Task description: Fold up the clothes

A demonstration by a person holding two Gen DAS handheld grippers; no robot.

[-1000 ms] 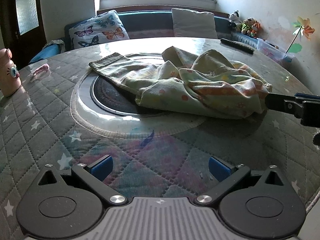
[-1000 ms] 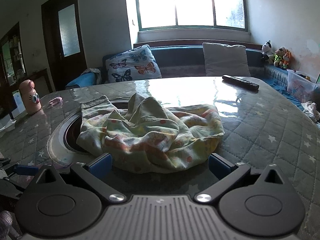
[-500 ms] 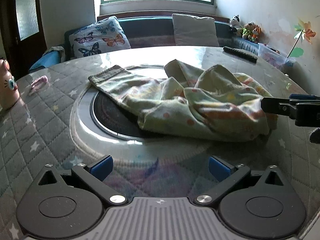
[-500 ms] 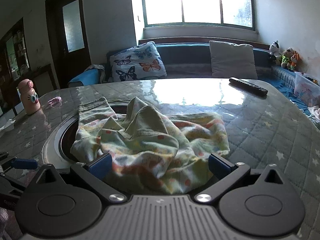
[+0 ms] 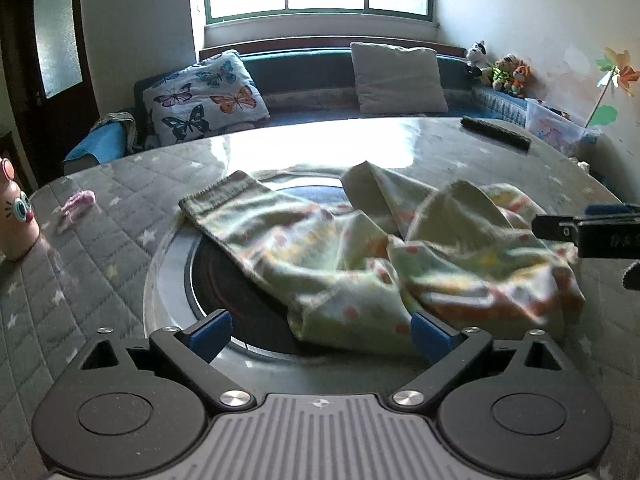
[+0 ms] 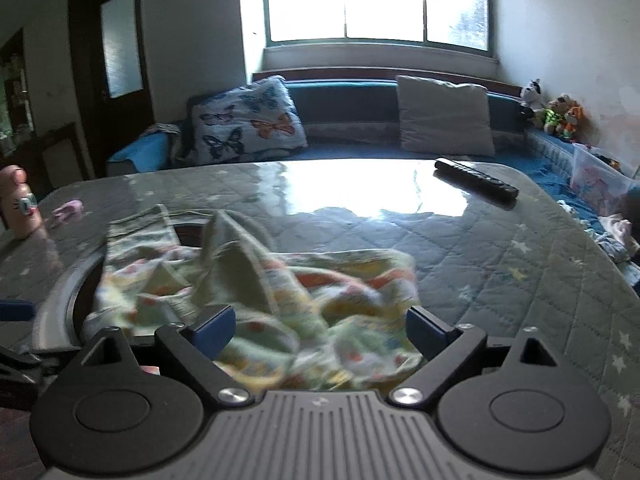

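Observation:
A crumpled pale garment with coloured dots lies in a heap on the round table, partly over a dark round inset. My left gripper is open, its blue pads level with the garment's near edge, and the cloth's lower fold reaches toward the right pad. My right gripper is open too, and the garment fills the space between its fingers and runs under them. The right gripper's finger shows at the right edge of the left wrist view, over the garment's right side.
The quilted grey table cover has stars on it. A black remote lies at the far right, a pink cat-faced bottle and a small pink item at the left. A sofa with cushions stands behind.
Both grippers have moved forward toward the garment. It now reaches the left gripper's pads and lies between the right gripper's fingers. Both stayed open.

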